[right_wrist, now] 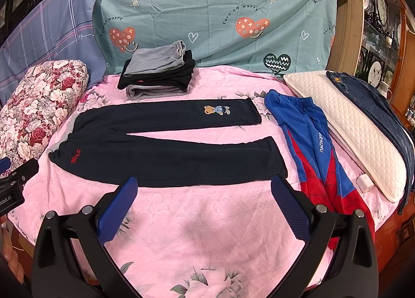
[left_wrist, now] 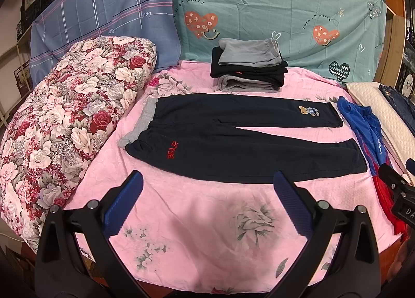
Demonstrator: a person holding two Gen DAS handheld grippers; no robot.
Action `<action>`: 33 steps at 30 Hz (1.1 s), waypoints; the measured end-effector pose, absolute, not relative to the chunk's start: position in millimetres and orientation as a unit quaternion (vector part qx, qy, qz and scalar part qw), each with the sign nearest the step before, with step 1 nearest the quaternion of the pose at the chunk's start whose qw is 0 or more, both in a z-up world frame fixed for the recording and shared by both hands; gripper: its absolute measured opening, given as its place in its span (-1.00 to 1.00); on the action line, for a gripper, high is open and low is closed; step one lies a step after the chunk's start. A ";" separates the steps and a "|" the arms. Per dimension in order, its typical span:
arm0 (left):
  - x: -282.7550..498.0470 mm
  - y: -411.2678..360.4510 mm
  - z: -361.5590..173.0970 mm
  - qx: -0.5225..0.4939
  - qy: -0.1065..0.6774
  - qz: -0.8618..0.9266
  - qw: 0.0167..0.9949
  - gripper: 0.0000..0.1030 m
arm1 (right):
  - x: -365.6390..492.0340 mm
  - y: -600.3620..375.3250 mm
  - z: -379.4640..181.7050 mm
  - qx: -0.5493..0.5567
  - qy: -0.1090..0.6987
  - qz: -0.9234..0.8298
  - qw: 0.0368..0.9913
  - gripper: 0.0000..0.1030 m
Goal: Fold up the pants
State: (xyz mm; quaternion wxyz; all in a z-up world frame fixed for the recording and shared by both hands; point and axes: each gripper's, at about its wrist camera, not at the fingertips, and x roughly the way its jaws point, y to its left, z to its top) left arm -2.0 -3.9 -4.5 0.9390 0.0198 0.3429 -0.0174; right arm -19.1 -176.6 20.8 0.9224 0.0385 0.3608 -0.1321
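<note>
Dark navy pants (left_wrist: 233, 139) lie flat on the pink sheet (left_wrist: 207, 220), waist at the left, both legs stretched right and slightly apart. They carry red "BEAR" lettering and a bear patch. They also show in the right wrist view (right_wrist: 166, 152). My left gripper (left_wrist: 207, 181) is open and empty, hovering just in front of the near leg. My right gripper (right_wrist: 205, 186) is open and empty, just in front of the near leg's lower part. Part of the right gripper shows at the left view's right edge (left_wrist: 399, 191).
A stack of folded pants (left_wrist: 249, 67) sits behind the navy pants. Blue-and-red pants (right_wrist: 316, 158) lie at the right beside a white quilted pillow (right_wrist: 358, 137) with jeans (right_wrist: 376, 106) on it. A floral quilt roll (left_wrist: 64, 126) lies at the left.
</note>
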 end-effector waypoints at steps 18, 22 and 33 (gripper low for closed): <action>74.0 2.4 -98.1 -0.028 0.481 -0.047 0.875 0.96 | -2.9 -203.0 -31.5 0.058 0.419 -0.136 0.896 0.97; 139.2 57.6 -129.1 -0.099 0.519 -0.002 0.849 0.96 | -0.7 -206.9 -35.7 0.059 0.435 -0.139 0.888 0.97; 200.2 156.0 -179.1 -0.299 0.554 0.024 0.777 -0.50 | 11.2 -230.5 -45.7 0.076 0.451 -0.162 0.874 0.97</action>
